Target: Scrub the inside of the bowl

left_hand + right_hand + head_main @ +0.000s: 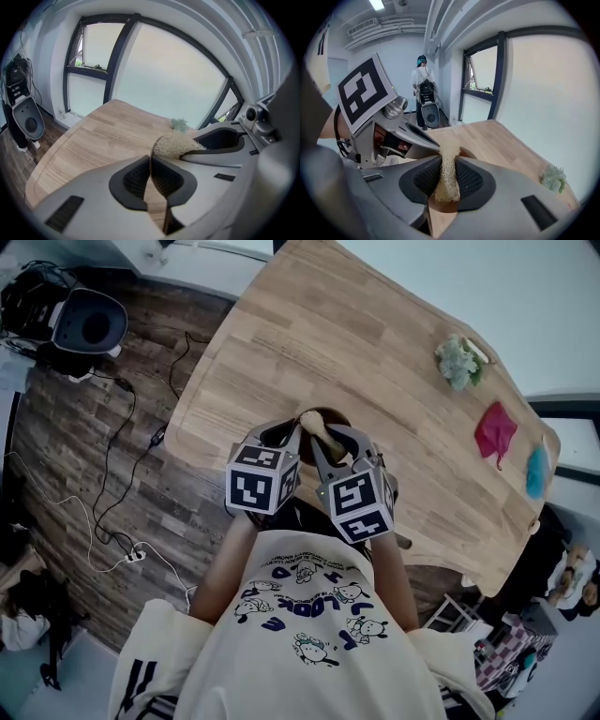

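Note:
A dark wooden bowl (336, 415) sits near the table's front edge, just ahead of both grippers. My left gripper (284, 435) is shut on the bowl's thin rim (156, 199), which runs as a dark curved line between the pads in the left gripper view. My right gripper (335, 442) is shut on a tan loofah scrubber (448, 187), pinched upright between its pads. The loofah (315, 425) hangs over the bowl's inside (446, 209). In the left gripper view the loofah (176, 145) pokes out of the right gripper (199, 146) close by. The marker cubes hide most of the bowl from above.
The wooden table (375, 343) carries a green crumpled scrubber (457, 360), a magenta cloth (494, 430) and a blue cloth (537, 470) at its far right. A grey round appliance (89, 324) and cables lie on the floor at left. A person (423, 77) stands in the background.

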`<state>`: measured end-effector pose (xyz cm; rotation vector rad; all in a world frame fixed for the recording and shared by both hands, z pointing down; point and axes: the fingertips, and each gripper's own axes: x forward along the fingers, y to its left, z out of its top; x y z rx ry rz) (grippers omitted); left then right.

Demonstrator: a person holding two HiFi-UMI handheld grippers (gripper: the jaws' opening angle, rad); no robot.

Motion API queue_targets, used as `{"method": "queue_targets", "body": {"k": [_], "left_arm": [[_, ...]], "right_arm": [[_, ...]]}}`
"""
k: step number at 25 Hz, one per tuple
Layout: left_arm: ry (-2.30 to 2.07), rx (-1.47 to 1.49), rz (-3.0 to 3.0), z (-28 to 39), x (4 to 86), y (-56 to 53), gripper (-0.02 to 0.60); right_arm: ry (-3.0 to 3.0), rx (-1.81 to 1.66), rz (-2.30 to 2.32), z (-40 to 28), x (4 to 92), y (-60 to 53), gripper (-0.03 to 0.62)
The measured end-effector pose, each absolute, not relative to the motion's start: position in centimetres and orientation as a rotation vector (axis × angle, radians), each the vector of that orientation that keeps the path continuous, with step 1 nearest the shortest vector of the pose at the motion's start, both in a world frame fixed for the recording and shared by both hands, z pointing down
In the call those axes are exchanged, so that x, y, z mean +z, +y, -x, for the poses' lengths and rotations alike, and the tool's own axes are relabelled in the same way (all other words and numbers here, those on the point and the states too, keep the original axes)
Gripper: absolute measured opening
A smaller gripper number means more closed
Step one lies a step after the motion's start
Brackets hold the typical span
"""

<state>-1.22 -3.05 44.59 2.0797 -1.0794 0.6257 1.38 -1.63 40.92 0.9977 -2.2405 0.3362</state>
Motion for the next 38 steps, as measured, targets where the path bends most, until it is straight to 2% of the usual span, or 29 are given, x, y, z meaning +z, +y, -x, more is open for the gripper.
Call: {"method": "queue_targets", "body": {"k": [24, 32, 38], "left_arm": [[-1.168, 0.533, -2.068, 3.1, 43.2, -4.3, 0.046], [-1.166, 0.514, -2.109, 1.8, 42.2, -4.3, 0.044], [-1.201, 0.548, -2.113, 2.4, 42.5, -4.3, 0.046]], "right_arm": [[-2.119, 0.31, -1.242, -3.7, 40.6, -3.3, 0.08], [-2.114, 0.514, -1.192, -1.7, 43.0, -2.5, 0.08], [-2.165, 0.819, -1.195, -1.0, 43.7, -1.9, 0.08]]}}
